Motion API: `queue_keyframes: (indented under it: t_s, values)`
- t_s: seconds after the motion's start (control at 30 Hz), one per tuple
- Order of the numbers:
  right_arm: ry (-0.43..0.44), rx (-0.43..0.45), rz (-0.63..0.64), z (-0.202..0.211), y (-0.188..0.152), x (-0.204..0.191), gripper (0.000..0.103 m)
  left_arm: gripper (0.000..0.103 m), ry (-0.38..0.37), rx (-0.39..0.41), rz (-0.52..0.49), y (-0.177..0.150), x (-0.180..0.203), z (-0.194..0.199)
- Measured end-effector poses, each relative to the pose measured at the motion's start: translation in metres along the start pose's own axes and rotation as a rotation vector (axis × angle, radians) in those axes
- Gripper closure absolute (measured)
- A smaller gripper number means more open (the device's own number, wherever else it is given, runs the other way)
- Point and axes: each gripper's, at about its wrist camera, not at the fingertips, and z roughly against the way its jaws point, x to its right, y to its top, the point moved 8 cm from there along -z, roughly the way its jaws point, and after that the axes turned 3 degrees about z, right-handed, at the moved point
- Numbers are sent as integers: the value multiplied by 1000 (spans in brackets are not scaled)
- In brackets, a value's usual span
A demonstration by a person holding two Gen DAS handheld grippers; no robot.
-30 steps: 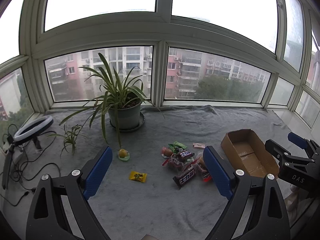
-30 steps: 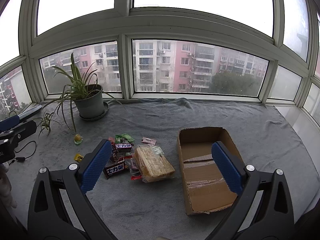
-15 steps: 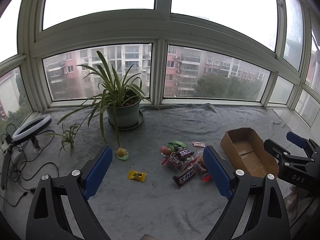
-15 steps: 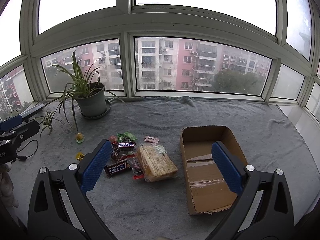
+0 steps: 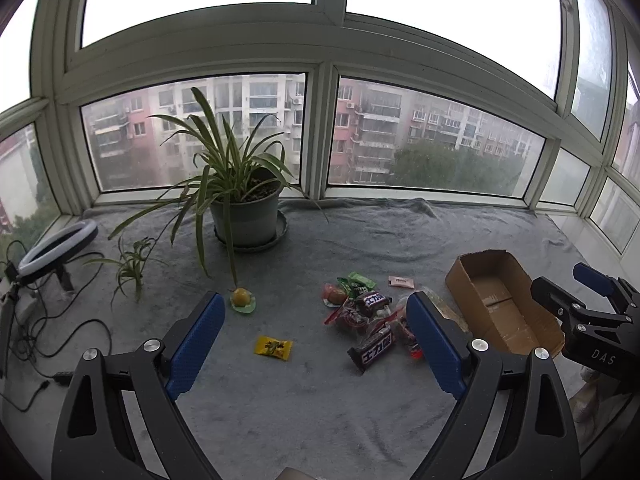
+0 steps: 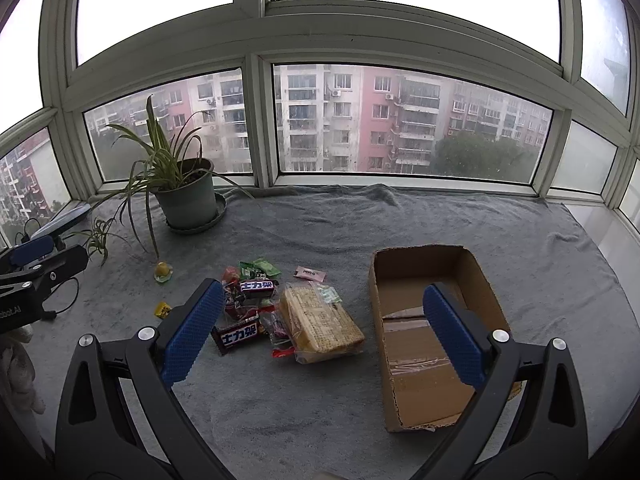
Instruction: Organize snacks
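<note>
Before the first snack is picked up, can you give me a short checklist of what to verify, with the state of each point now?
1. Left gripper open and holding nothing: ok.
2. Right gripper open and holding nothing: ok.
3. Cardboard box open on top, no snack visible inside: ok.
4. Snack pile gathered left of the box, apart from it: ok.
5. Stray pieces noted: yellow candy and the fruit jelly cup lie away from the pile: ok.
6. Wrapped cracker pack free of the wrappers beside it: cannot tell.
</note>
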Motion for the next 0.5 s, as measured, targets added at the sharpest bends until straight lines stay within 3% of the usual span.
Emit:
queue_keyframes:
  t_s: [0.23, 0.5]
  values:
    - [41, -17, -29, -14, -5, -1, 1, 11, -7, -28, 13, -4, -6, -13]
    - [167, -73, -117, -43, -24, 1, 1, 12, -10, -89, 41, -21, -25, -38]
